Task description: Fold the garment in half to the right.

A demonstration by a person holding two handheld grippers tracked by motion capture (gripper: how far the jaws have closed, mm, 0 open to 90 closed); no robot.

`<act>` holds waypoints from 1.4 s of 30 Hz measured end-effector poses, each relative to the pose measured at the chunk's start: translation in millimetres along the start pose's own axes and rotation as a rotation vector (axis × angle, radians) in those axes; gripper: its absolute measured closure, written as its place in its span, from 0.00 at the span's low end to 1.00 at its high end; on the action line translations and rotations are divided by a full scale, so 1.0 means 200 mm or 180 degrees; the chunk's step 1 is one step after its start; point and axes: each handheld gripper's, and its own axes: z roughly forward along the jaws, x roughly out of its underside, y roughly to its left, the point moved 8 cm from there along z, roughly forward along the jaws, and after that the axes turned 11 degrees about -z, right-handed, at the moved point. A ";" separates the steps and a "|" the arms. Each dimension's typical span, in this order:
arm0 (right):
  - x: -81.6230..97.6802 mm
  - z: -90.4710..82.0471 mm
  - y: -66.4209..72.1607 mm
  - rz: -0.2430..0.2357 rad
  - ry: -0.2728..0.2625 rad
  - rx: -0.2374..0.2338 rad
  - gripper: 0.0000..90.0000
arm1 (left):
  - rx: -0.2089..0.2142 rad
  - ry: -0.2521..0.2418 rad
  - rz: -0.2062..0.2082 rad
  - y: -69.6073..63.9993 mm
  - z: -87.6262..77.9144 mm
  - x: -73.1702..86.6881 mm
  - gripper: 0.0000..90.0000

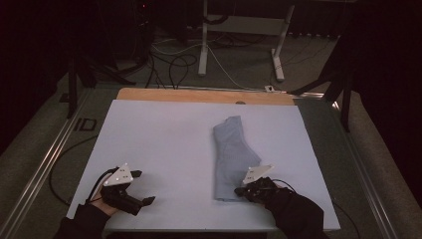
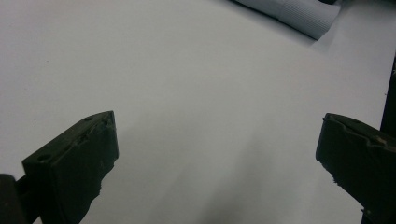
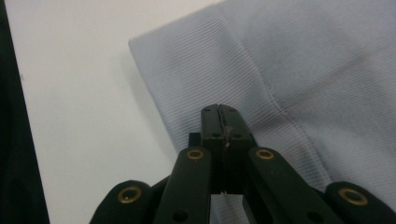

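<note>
Closed tight, the right hand-held gripper [image 3: 219,122] is pinching the folded pale-blue ribbed fabric garment [image 1: 231,157] lying on the white tabletop [image 1: 159,144]; soft, light, best gripped at its edge. Left hand-held gripper [image 2: 217,158] is gaping empty.

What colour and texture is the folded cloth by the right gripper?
Pale blue-grey with a fine ribbed weave; the cloth shows best in the right gripper view.

White table sheet [image 1: 164,139], wooden far edge [image 1: 199,95] (cables [image 1: 174,62] on floor beyond)
</note>
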 end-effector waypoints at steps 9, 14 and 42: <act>-0.11 -0.09 -0.04 -0.0131 -0.0301 0.0095 0.61 | 0.0000 -0.0015 0.0010 0.00 -0.01 0.00 0.00; -0.15 -0.12 -0.06 -0.0064 -0.0476 0.0058 0.29 | -0.0003 -0.0025 0.0005 0.01 -0.02 0.00 0.00; 0.10 -0.25 -0.25 0.0464 -0.0730 0.0696 0.09 | 0.0063 -0.0082 -0.0024 0.00 -0.02 0.00 0.00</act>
